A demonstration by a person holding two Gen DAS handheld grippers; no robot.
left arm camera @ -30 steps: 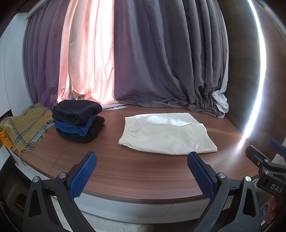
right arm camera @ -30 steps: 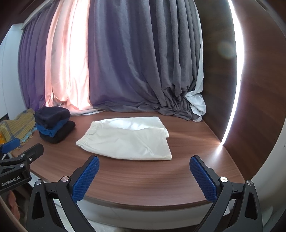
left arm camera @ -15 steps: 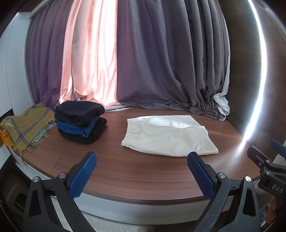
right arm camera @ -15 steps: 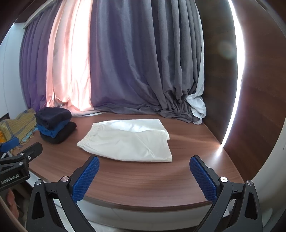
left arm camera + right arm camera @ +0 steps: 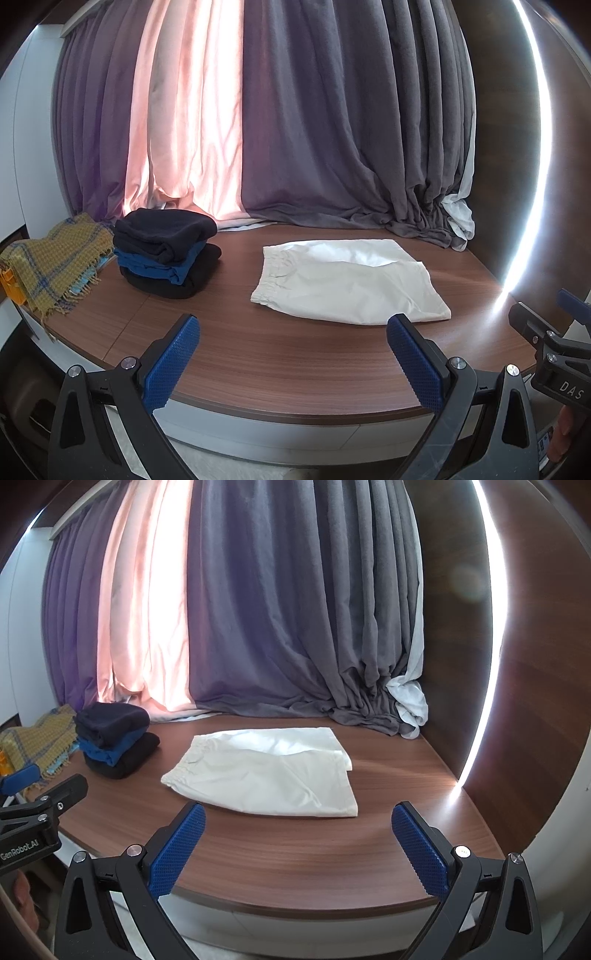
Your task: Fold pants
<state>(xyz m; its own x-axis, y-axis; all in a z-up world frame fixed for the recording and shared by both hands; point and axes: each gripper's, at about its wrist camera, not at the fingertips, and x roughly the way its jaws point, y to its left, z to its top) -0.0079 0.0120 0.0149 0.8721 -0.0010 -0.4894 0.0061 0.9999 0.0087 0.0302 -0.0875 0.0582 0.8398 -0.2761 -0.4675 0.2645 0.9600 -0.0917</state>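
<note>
Your left gripper (image 5: 293, 360) & right gripper (image 5: 299, 843) both gape wide, holding nothing, at the near table (image 5: 295, 369) edge. White pants (image 5: 347, 282) lie mid-table, legs already doubled over (waistband left). I'd say approx. halfway; cross-folds remain.

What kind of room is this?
Probably a bedroom or living room: long curtains hang behind a wooden table holding white pants and a stack of folded clothes.

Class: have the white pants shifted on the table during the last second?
No. The white pants keep their place beside the folded dark stack; only the cameras drifted slightly.
</note>
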